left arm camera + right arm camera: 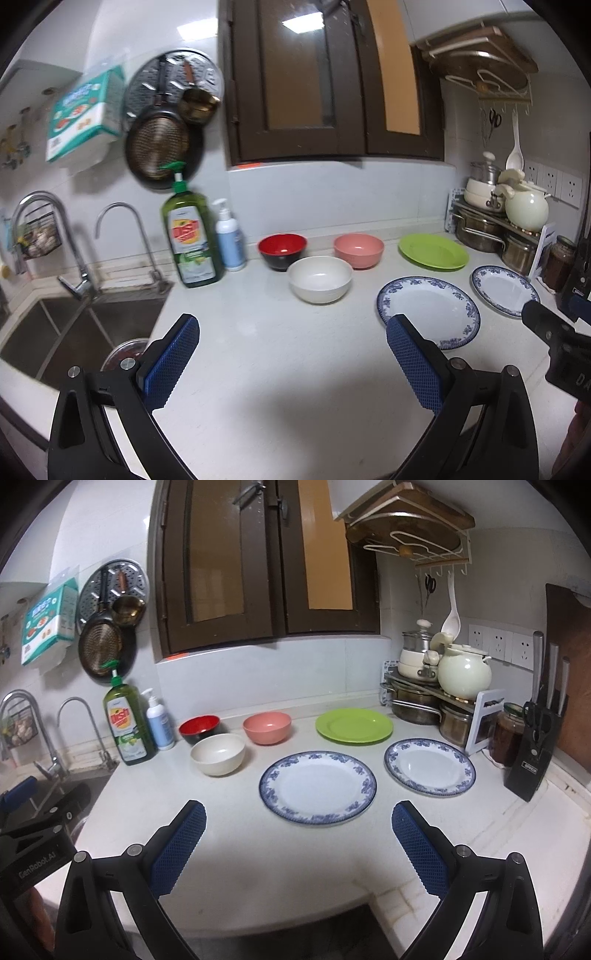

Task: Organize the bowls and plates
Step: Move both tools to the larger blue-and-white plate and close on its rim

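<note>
Left hand-held gripper (291, 354): jaws spread wide, nothing between them; poised above bare tabletop (258, 369) near the sink (74, 332) side
Right hand-held gripper (299, 836): jaws likewise apart and empty; hanging over the front of the tabletop, just short of the near plate
Bowls: red-and-black bowl (200, 728) at the back beside the soap bottles; pink bowl (267, 727) to its right; white bowl (218, 754) in front, between the two, close to the red one but whether touching cannot be told; all upright, none nested
Plates: green plate (354, 725) at the back; large blue-rimmed plate (317, 786) in front, nearest the right fingers; smaller blue-rimmed plate (429, 766) to its right, near the knife block (532, 760); all lying flat and separate
Stage: apparently the very start; nothing stacked yet
Step in hand, by judgement: first pick, likely the large blue-rimmed plate for the right side, a bowl for the left
Doing it well: approach the plate low and from its near edge; slip one finger under the rim, the other on top; close firmly on the rim only; lift level before carrying
Stacking order: largest plate at the bottom, smaller ones on top; bowls nested similarly
Risks: glazed rim slipping from the pads; plate scraping or tipping if pinched off-centre; jar (511, 734) and pot rack (436, 701) crowding the right side
</note>
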The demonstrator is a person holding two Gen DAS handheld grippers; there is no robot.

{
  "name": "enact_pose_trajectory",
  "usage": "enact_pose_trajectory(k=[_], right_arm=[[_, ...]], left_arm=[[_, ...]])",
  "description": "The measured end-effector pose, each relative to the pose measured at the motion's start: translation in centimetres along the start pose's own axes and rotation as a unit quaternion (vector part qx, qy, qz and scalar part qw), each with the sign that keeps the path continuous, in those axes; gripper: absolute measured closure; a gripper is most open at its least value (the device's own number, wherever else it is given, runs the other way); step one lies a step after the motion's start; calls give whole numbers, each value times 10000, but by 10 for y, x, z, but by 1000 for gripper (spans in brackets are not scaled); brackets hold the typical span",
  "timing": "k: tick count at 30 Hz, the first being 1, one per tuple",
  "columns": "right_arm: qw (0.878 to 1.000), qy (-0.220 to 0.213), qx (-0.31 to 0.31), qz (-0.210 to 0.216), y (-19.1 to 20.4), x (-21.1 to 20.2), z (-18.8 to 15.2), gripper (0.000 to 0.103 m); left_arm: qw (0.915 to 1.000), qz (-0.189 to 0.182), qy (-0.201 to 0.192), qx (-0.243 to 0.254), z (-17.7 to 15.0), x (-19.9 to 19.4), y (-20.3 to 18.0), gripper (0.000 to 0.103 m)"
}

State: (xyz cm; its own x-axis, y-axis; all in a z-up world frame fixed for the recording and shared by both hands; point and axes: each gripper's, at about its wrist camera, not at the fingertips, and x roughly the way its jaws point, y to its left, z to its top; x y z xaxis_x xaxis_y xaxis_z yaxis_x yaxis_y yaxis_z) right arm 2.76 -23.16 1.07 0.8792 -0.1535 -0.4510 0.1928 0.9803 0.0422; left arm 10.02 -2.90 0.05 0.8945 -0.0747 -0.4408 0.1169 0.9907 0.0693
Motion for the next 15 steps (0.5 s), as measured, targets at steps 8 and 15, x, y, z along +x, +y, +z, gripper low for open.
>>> enact_pose_trajectory(k=[8, 15], right_arm=[[9995, 205, 161, -171, -27, 76, 22, 1], [9974, 586, 372, -197, -66, 136, 27, 1]], left_arm=[[9995, -37, 236, 202, 18, 77, -41, 0], [9985, -37, 467, 283, 22, 125, -74, 0]])
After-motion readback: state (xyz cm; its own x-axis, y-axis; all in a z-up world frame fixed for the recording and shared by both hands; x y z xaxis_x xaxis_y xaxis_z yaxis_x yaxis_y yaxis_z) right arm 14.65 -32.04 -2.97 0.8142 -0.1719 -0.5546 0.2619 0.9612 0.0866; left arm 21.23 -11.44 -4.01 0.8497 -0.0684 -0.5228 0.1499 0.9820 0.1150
